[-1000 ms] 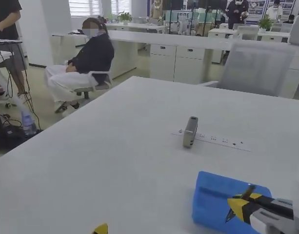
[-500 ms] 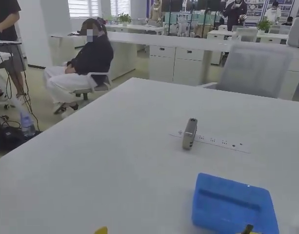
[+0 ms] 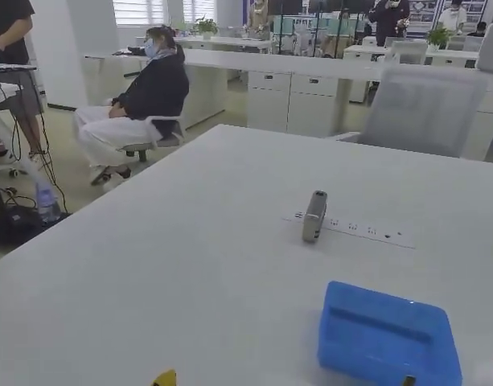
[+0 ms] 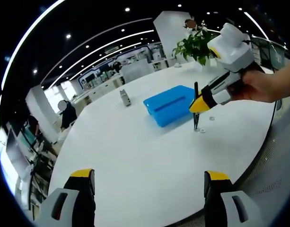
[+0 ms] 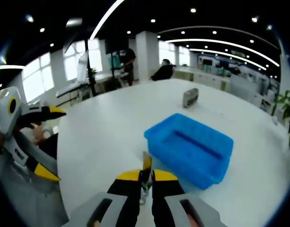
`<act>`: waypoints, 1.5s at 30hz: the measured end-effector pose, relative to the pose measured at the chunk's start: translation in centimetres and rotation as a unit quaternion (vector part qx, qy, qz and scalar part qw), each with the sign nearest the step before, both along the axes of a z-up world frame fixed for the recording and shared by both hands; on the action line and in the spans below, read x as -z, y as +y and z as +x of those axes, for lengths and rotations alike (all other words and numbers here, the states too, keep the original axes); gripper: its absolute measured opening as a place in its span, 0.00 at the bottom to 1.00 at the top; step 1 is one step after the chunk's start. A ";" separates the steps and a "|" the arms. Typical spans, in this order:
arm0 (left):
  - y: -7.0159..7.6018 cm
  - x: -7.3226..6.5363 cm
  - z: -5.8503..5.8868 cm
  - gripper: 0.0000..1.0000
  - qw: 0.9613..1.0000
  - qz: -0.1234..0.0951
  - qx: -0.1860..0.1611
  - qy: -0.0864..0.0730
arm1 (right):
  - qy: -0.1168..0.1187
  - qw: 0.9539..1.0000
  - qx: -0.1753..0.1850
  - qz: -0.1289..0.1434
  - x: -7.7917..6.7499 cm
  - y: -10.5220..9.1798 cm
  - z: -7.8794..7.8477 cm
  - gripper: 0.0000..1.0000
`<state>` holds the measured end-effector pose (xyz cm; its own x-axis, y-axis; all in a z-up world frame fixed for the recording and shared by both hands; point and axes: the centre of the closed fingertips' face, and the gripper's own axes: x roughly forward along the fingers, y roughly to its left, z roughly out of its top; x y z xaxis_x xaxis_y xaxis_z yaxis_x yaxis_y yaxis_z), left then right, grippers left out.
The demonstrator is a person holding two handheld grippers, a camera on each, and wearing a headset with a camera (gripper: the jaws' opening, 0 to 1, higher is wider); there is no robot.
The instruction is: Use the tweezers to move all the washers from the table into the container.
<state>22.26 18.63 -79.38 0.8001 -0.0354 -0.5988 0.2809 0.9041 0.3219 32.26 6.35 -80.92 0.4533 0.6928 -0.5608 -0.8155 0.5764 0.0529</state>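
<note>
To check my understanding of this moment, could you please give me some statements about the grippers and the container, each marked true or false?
1. The right gripper is shut on the tweezers. True.
2. The left gripper is shut. False: its jaws stand wide apart.
3. The blue container looks empty inside. True.
4. The grey device lies inside the container. False: it stands on the table, beyond the container.
</note>
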 end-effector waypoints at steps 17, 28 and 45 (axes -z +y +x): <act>0.0 -0.1 0.0 0.98 1.000 -0.001 0.001 -0.004 | 0.038 0.999 0.025 0.018 -1.4 -0.6 0.4 0.03; -0.1 -0.1 0.0 0.98 1.000 -0.001 0.002 -0.003 | -0.001 1.000 0.014 0.023 -4.8 -0.6 1.7 0.03; -0.2 -0.1 0.0 0.99 1.000 -0.004 0.002 -0.002 | -0.049 0.997 0.044 0.041 -7.8 -0.4 6.6 0.03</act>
<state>22.27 18.48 -79.30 0.8027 -0.0431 -0.5949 0.2829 0.9055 0.3162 38.82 5.91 -73.15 0.5643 0.6903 -0.4529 -0.7658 0.6426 0.0253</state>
